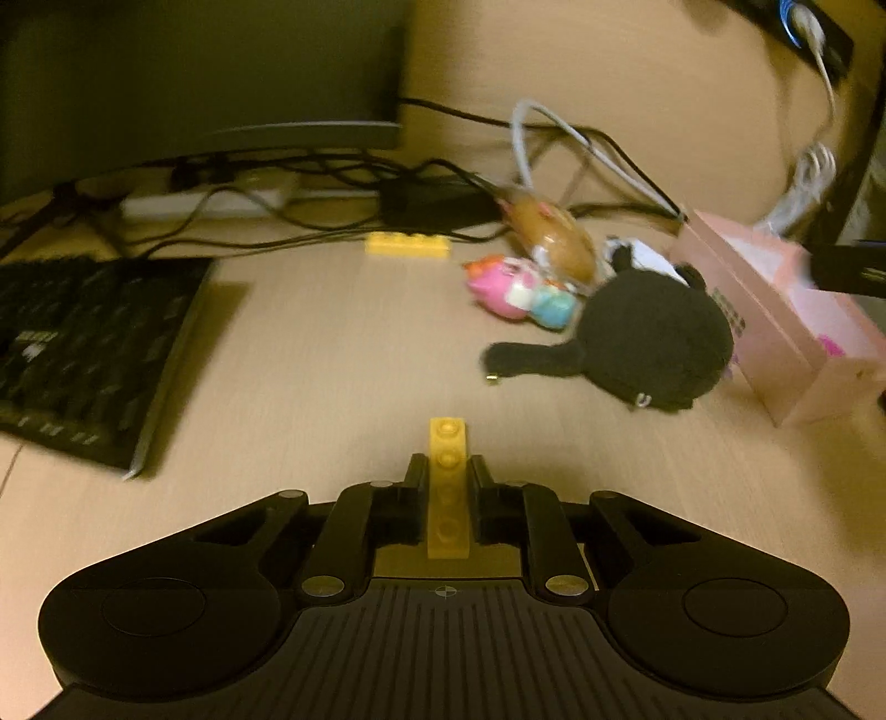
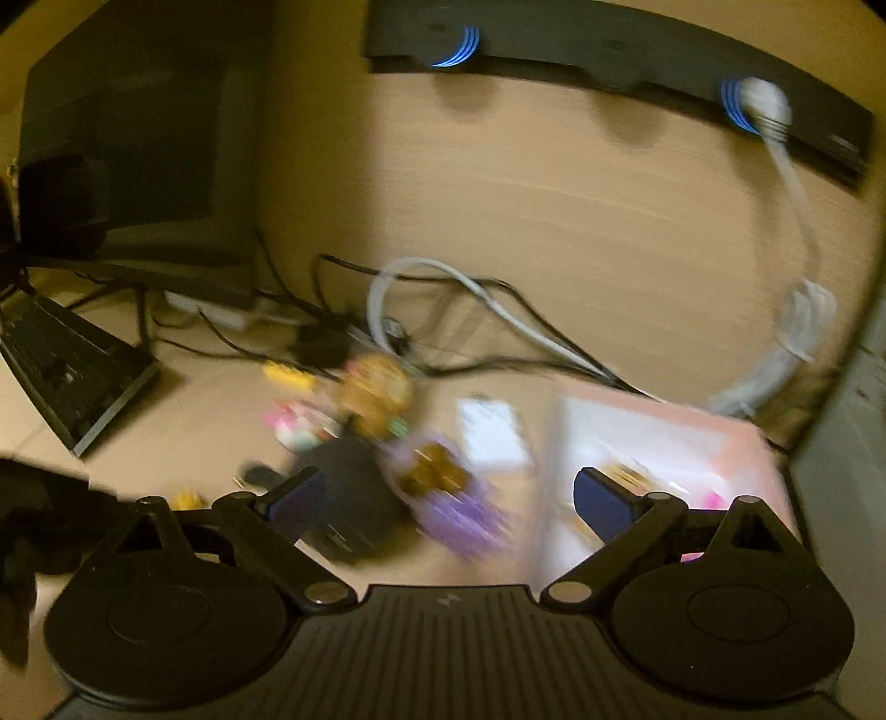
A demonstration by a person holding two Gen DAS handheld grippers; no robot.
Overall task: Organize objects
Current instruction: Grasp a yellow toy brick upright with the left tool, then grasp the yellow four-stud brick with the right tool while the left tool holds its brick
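My left gripper is shut on a long yellow brick, held above the wooden desk. A second yellow brick lies farther back near the cables. A black plush toy, a pink and blue toy and a brown toy lie to the right, beside a pink box. My right gripper is open and empty above the same pile: the black plush, a purple and brown toy and the pink box. The right wrist view is blurred.
A black keyboard lies at the left under a monitor. Tangled black and grey cables and a power strip run along the back wall. A dark wall-mounted bar with blue lights hangs above.
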